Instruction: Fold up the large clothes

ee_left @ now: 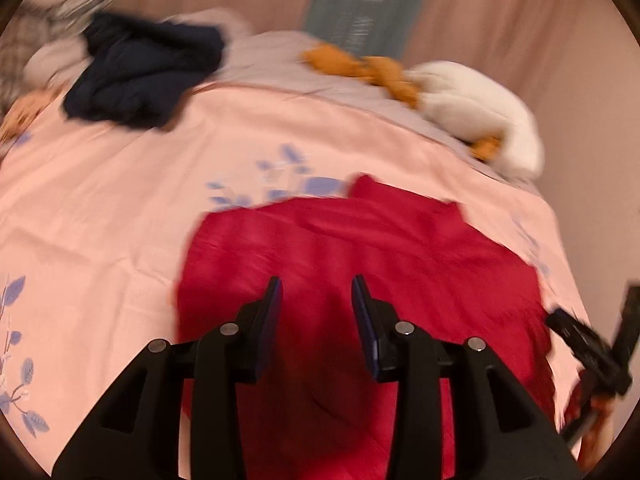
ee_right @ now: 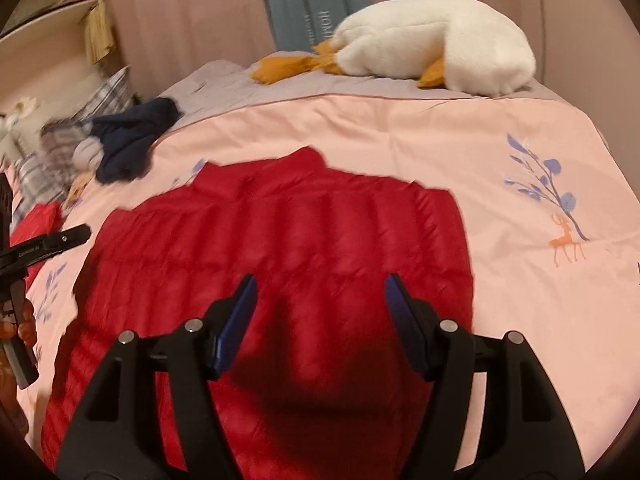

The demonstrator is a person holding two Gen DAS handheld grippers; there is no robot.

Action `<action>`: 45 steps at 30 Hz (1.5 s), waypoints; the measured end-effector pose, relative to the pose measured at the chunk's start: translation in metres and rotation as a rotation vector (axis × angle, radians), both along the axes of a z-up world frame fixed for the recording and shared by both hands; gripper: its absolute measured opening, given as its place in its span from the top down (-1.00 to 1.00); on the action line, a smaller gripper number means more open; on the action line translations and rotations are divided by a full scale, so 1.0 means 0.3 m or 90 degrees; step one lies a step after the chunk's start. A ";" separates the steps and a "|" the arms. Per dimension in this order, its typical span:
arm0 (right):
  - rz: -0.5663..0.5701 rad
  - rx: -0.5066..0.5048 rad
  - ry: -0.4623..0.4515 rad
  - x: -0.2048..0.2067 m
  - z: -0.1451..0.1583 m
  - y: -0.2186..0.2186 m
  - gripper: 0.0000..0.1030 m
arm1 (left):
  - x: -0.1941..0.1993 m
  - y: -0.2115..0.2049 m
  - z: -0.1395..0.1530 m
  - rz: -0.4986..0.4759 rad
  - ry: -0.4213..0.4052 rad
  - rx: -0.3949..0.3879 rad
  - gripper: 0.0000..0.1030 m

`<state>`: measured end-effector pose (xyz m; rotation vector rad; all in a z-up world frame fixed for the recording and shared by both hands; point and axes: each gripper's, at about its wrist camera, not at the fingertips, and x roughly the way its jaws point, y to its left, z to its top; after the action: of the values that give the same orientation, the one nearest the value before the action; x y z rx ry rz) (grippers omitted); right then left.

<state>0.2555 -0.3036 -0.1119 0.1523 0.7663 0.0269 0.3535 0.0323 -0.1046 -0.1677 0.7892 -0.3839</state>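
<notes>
A red quilted jacket (ee_left: pixel 360 260) (ee_right: pixel 300 232) lies spread flat on the pink bedspread (ee_left: pixel 100 220) (ee_right: pixel 520 312), its collar at the far end. In the left wrist view my left gripper (ee_left: pixel 316 292) hovers over the jacket's near part, jaws apart, nothing between the blue pads. My right gripper (ee_right: pixel 320 288) hangs above the jacket's middle, jaws wider apart and empty. Each gripper shows at the edge of the other's view: the right gripper (ee_left: pixel 592 344) and the left gripper (ee_right: pixel 44 244), both held in a hand.
A dark navy garment (ee_left: pixel 144 76) (ee_right: pixel 132 144) lies bunched at the far left of the bed. A white goose plush (ee_left: pixel 480 108) (ee_right: pixel 432 44) with orange feet rests along the far edge by the curtain. Plaid pillows (ee_right: pixel 108 92) and a red cloth (ee_right: pixel 40 216) sit at left.
</notes>
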 end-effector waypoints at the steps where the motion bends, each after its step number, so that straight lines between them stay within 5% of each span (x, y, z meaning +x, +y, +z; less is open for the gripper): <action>1: 0.004 -0.006 0.010 -0.009 -0.013 0.014 -0.30 | -0.035 -0.025 -0.002 -0.023 -0.005 0.009 0.27; 5: 0.007 -0.038 0.089 0.014 -0.120 0.050 -0.37 | -0.090 -0.121 -0.104 -0.064 0.033 0.081 0.27; 9: -0.012 -0.026 0.098 0.014 -0.125 0.048 -0.38 | -0.071 -0.169 -0.167 -0.050 0.068 0.124 0.24; 11: -0.013 0.012 0.084 -0.039 -0.074 0.038 -0.40 | -0.071 -0.147 -0.134 -0.034 0.087 0.087 0.12; 14: -0.004 0.034 0.043 -0.176 0.001 0.017 -0.54 | -0.143 -0.085 -0.068 -0.032 0.080 0.032 -0.43; 16: -0.004 0.050 0.039 -0.275 0.023 -0.012 -0.55 | -0.237 -0.027 -0.035 -0.045 0.072 0.007 -0.53; 22: -0.037 0.143 0.080 -0.586 -0.019 -0.151 -0.60 | -0.505 0.146 -0.047 -0.055 0.098 -0.060 -0.58; 30: -0.077 0.249 0.112 -0.891 -0.110 -0.241 -0.63 | -0.752 0.297 -0.200 -0.045 0.187 -0.172 -0.67; 45: 0.014 0.297 0.113 -0.748 -0.172 -0.070 -0.56 | -0.731 0.220 -0.280 -0.100 0.226 -0.299 -0.78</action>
<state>0.0310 -0.3247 -0.1636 0.5963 0.9295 0.2167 0.1342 0.0982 -0.1885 -0.6293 1.0556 -0.6979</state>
